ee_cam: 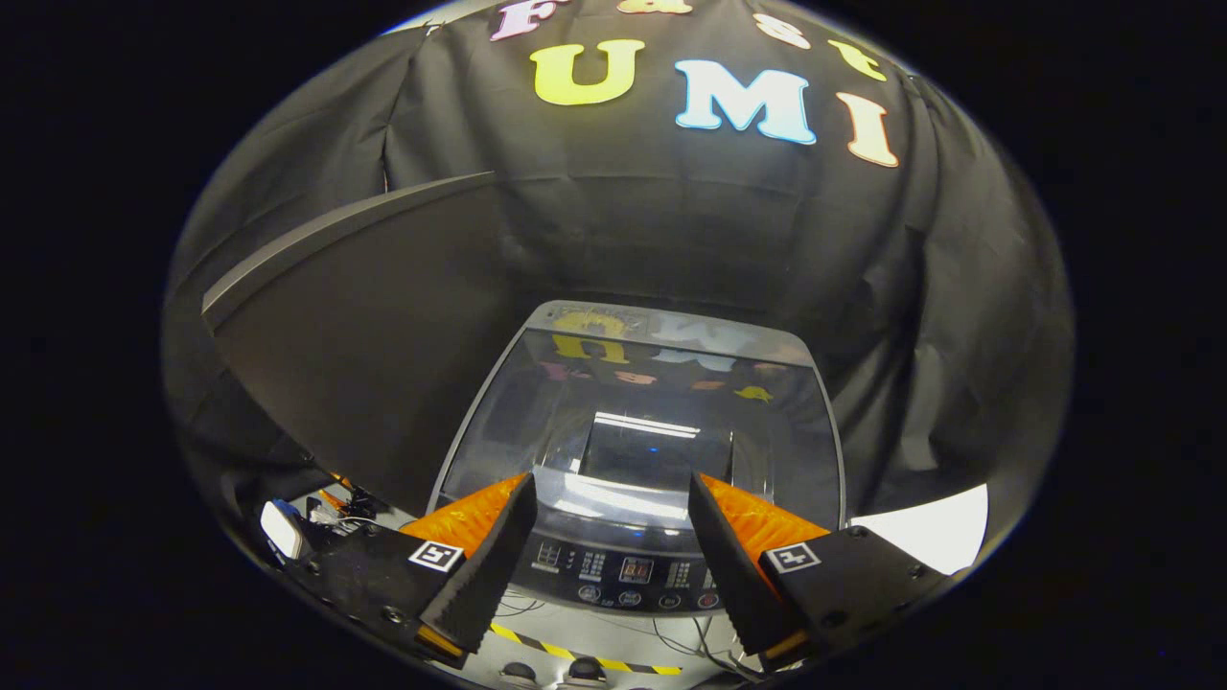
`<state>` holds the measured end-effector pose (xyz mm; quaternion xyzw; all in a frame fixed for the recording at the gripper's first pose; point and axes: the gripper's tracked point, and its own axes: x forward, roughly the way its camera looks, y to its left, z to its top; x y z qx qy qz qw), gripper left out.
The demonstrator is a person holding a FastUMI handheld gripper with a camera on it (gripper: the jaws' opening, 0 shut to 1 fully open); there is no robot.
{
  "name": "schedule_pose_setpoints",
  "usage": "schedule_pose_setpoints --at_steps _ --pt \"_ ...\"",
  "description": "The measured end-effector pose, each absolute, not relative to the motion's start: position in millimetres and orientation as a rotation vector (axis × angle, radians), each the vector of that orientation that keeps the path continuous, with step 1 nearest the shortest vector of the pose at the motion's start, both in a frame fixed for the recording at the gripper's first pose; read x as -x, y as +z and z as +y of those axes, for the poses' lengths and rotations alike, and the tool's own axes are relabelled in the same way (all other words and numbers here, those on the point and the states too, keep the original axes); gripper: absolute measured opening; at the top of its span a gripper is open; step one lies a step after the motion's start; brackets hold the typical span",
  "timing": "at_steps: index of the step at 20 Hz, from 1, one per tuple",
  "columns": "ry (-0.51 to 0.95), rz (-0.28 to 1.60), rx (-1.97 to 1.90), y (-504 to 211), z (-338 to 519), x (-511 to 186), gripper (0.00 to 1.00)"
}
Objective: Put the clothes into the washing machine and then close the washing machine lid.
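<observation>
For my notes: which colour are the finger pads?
Orange, on the pads in the gripper view; gripper open.

Black cloth wall [671, 220], dark panel [364, 364], perhaps a board.

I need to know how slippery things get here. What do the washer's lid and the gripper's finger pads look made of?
The washing machine lid looks like smooth, glossy glass or clear plastic: it mirrors lights. The open gripper has fingers faced with matte black ribbed pads, probably rubber.
</observation>
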<state>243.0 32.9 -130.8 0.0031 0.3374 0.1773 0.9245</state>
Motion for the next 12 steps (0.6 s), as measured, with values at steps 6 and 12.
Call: schedule_pose_setpoints --at_steps 6,12 --pt "0.298 0.613 -0.111 -112 16 -195 0.99" --pt "0.231 0.517 -0.224 -99 -9 -137 0.98"
